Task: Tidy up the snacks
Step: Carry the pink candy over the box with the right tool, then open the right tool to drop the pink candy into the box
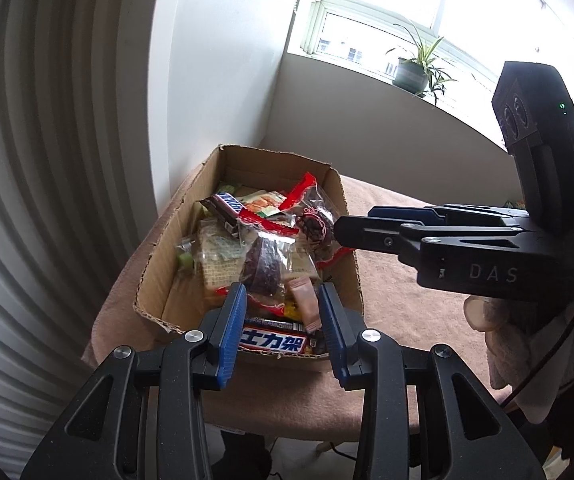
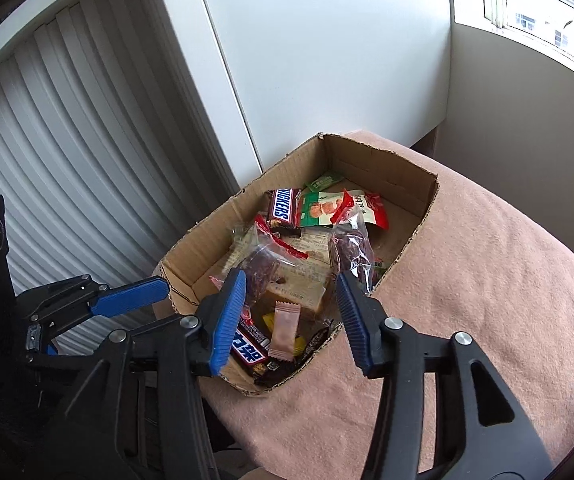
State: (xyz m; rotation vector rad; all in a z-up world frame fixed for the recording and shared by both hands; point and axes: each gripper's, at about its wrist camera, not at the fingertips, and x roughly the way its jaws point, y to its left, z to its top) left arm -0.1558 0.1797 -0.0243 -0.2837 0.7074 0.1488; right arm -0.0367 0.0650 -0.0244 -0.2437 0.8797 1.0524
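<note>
An open cardboard box rests on a tabletop covered with a pink cloth, and serves here as the landmark. Inside the box lies a heap of wrapped snacks: a Snickers bar near the far end, a green-and-white packet just beside it, clear bags with red edging across the middle, a small pink sachet and a second Snickers bar with Chinese lettering at the near end.

The right gripper hovers above the near end of the box, its blue pads spread apart with nothing between them; the snacks lie below and beyond its fingertips. The left gripper hangs over the near rim of the box, jaws partly spread and empty, the lettered bar seen through the gap. A gloved hand holds the right gripper.
</note>
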